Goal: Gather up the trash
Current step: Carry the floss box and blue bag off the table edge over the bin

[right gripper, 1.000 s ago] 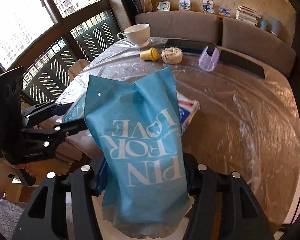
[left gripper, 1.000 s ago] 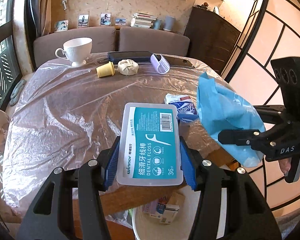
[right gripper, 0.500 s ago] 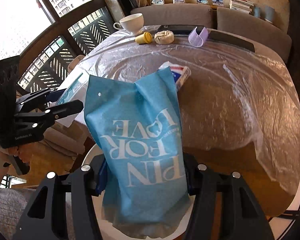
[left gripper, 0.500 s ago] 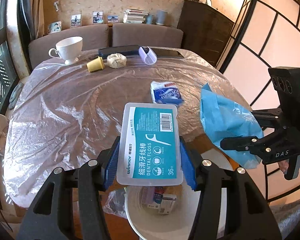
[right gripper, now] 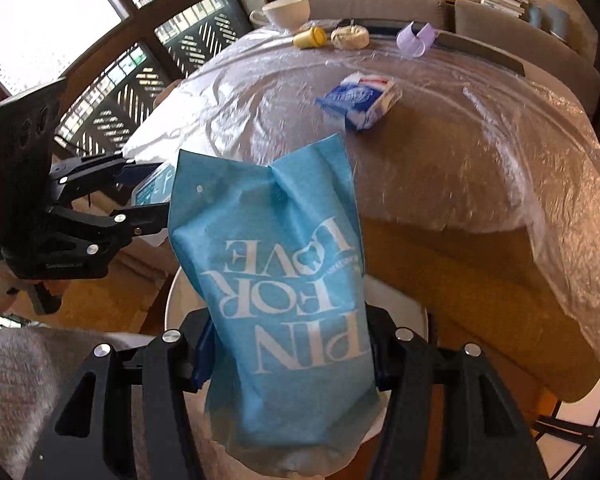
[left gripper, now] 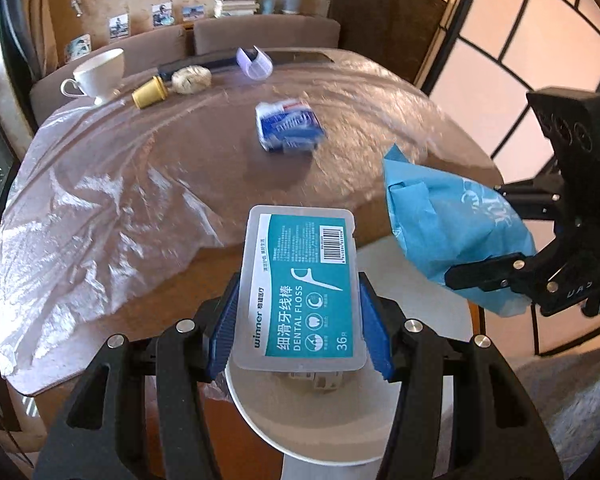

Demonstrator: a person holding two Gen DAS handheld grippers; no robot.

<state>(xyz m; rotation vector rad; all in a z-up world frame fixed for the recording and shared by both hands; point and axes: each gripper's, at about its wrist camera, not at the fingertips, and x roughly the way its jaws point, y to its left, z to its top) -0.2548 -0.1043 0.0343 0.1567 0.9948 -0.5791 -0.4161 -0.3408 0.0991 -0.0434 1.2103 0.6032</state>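
My left gripper (left gripper: 300,320) is shut on a teal dental floss box (left gripper: 300,292) and holds it over a white trash bin (left gripper: 320,420) beside the table's near edge. My right gripper (right gripper: 288,356) is shut on a blue bag (right gripper: 276,272) printed "PIN FOR LOVE" and holds it above the same bin (right gripper: 180,300). The blue bag also shows in the left wrist view (left gripper: 452,232), to the right of the floss box. A blue and white tissue pack (left gripper: 288,126) lies on the table, also in the right wrist view (right gripper: 360,100).
The table (left gripper: 140,184) is covered in clear plastic film. At its far side stand a white cup (left gripper: 100,74), a yellow cap (left gripper: 148,94), a beige wad (left gripper: 192,78), a purple holder (left gripper: 254,64) and a dark tray (left gripper: 300,56). Some packaging lies in the bin.
Both grippers have pulled back from the table with their loads and now hang over the white bin. The tissue pack stays on the table.
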